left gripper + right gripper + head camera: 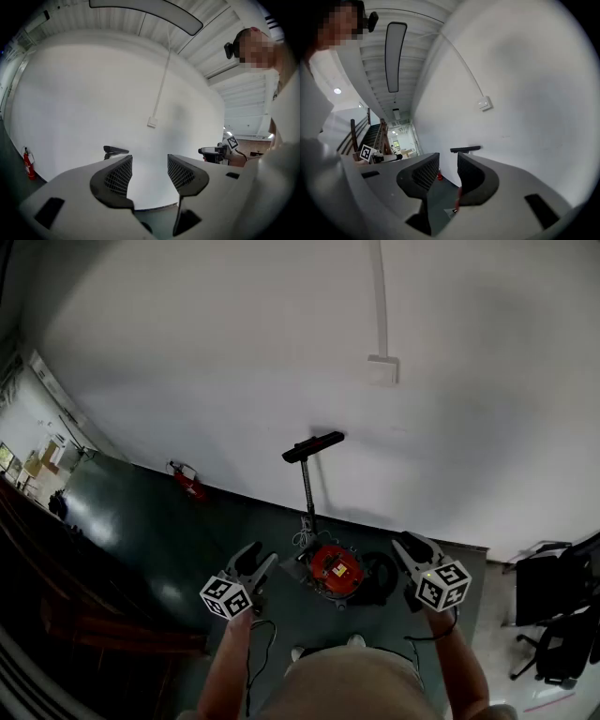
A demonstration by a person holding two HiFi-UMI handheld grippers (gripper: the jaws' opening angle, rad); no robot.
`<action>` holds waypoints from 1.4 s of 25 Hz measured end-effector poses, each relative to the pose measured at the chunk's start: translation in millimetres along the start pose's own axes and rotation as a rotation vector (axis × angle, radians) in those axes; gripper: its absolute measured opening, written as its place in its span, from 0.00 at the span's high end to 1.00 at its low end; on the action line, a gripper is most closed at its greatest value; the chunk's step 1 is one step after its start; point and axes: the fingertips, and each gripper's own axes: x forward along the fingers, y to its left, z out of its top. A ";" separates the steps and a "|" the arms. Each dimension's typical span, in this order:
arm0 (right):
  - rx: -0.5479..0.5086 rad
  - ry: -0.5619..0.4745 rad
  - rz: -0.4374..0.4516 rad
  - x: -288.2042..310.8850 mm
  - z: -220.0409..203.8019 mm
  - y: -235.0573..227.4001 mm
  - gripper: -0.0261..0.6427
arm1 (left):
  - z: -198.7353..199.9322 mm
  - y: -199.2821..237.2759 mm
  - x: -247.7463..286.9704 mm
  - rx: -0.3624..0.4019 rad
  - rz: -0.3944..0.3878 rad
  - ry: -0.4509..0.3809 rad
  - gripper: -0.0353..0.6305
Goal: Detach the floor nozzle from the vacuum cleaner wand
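**Head view.** The person stands on a dark green floor (141, 521) facing a white wall (234, 352), with a gripper in each hand. The vacuum cleaner's red canister (335, 568) sits on the floor just ahead of their feet, between the two grippers. A black hose (382, 576) is coiled at its right side. The wand (307, 488) rises upright from behind the canister, and the black floor nozzle (314, 446) sits crosswise on its top end, still joined to it. The left gripper (260, 556) and the right gripper (410, 545) point toward the wall on either side of the canister, both well short of the nozzle. A red fire extinguisher (189, 484) stands by the wall to the left. A switch box (382, 369) is mounted higher up the wall, and black chairs (553, 615) stand at the far right.

**Left gripper view.** The ribbed pads (117, 176) stand clearly spread, with only bare wall showing in the gap. The nozzle appears small, above the left-hand jaw and far off. The other gripper shows at the right edge.

**Right gripper view.** The pads (424, 173) are drawn in close, leaving a narrow slit with nothing gripped in it. The nozzle shows just above the jaw tips, in the distance against the wall. A staircase (361, 136) lies to the left, and a long ceiling light (396, 56) hangs overhead.
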 end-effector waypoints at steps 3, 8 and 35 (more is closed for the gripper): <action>-0.010 -0.022 -0.007 -2.9 4.9 -5.0 0.77 | -0.1 -2.8 3.4 -0.004 0.003 -0.001 0.59; -0.010 -0.024 -0.008 -8.5 2.6 -7.7 0.77 | -6.2 -7.6 1.1 -0.010 0.008 0.000 0.59; 0.409 -0.088 0.081 73.8 -12.7 50.1 0.76 | 14.2 79.1 -57.3 0.004 0.019 -0.018 0.59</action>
